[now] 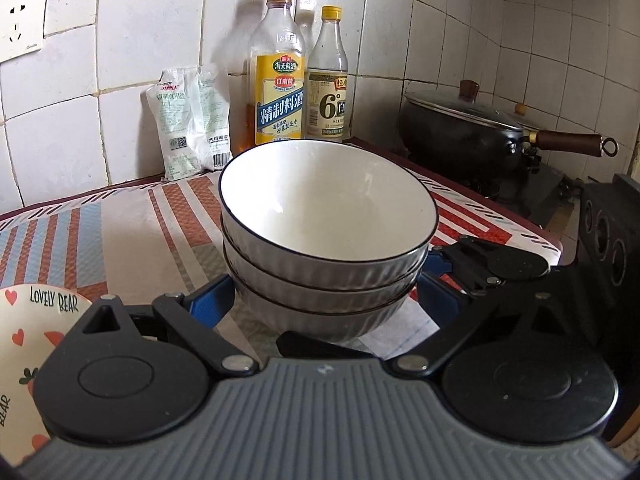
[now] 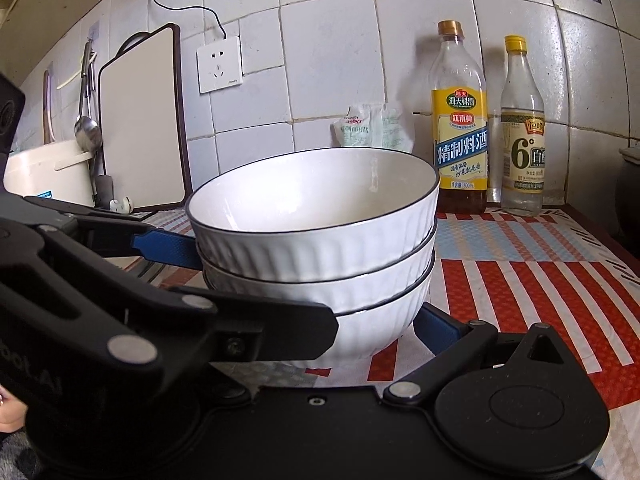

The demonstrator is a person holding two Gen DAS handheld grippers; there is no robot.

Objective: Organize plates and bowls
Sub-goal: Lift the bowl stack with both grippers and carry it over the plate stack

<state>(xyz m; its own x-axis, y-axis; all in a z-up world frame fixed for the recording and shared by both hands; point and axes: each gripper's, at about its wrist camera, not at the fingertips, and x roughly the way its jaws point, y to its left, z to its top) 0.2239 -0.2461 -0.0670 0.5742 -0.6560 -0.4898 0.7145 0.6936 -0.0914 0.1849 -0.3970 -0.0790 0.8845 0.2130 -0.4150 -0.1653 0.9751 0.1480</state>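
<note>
Three nested white ribbed ceramic bowls with dark rims [image 1: 326, 236] stand on the striped mat [image 1: 120, 220], left gripper [image 1: 324, 298] and right gripper [image 2: 376, 324] fingers apart, flanking the base, seemingly to steady the stack.

- left gripper [image 1: 326, 300]: grey ribbed housing at the bottom edge, two round black discs with a raised oval centre either side
- black linkage arms pinned with silver round-head rivets; triangular cut-out in each outer link
- fingers [image 1: 212, 300] have blue textured pads
- right gripper [image 2: 376, 316]: all-black body, same disc and link layout, one small recessed screw at centre top
- blue pads on its fingers [image 2: 438, 326] as well
- white lettering on a black body at the left edge of the right wrist view, partly cut off, ends "AI"
</note>
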